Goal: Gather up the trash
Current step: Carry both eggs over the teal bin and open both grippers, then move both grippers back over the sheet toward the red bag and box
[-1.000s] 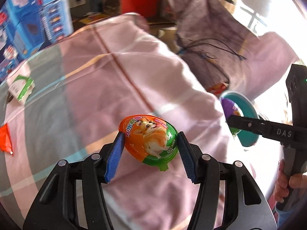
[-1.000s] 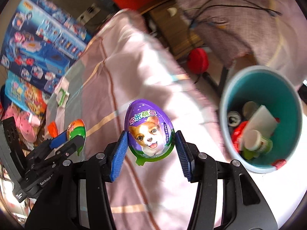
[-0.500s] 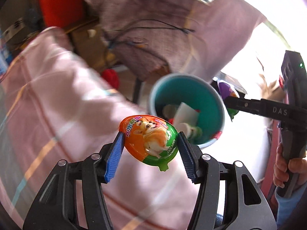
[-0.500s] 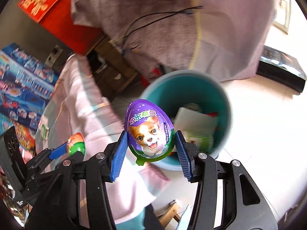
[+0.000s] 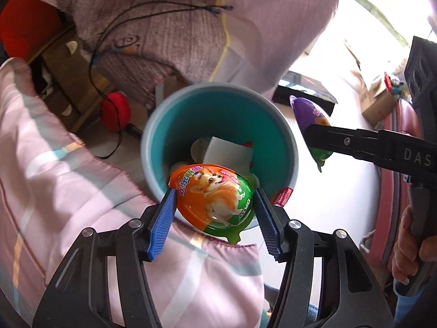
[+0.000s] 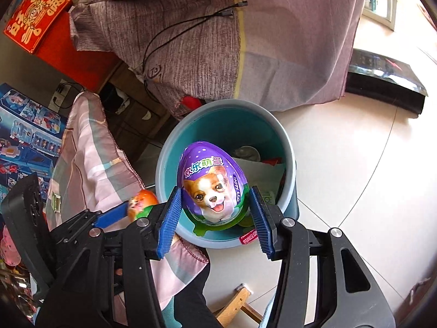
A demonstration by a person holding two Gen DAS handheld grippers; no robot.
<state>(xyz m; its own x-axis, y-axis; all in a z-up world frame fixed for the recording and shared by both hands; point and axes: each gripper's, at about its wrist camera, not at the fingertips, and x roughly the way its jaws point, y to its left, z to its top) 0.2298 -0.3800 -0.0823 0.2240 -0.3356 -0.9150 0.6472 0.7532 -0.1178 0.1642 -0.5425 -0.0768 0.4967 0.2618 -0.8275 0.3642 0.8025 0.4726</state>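
Risk at left claw: left claw (image 5: 214,213) has its jaws opening around the orange egg (image 5: 211,196); the egg sits over the near rim of the bin (image 5: 153,125), so a release here could, I judge, bounce it off the rim onto the blanket (image 5: 54,180) or the floor.
Risk at right claw: right claw (image 6: 215,209) is clamped on the purple egg (image 6: 211,180), blue pads against both sides; the egg reads over the bin's mouth, yet the height above it is unclear, so a drop from high up could strike the trash (image 6: 262,175) already inside and hop out.
Risk of collision: both claws crowd the same opening and could knock each other.
Left view only: purple egg (image 5: 310,117) appears beside the bin's outer rim, not above its middle; a hand (image 5: 409,248) grips the other tool's handle; a red ball (image 5: 114,110) lies on the floor.
Right view only: orange egg (image 6: 142,202) shows just over the blanket's edge (image 6: 90,164), outside the bin's rim (image 6: 164,164); toy boxes (image 6: 27,139) and a red card (image 6: 37,15) stand behind.
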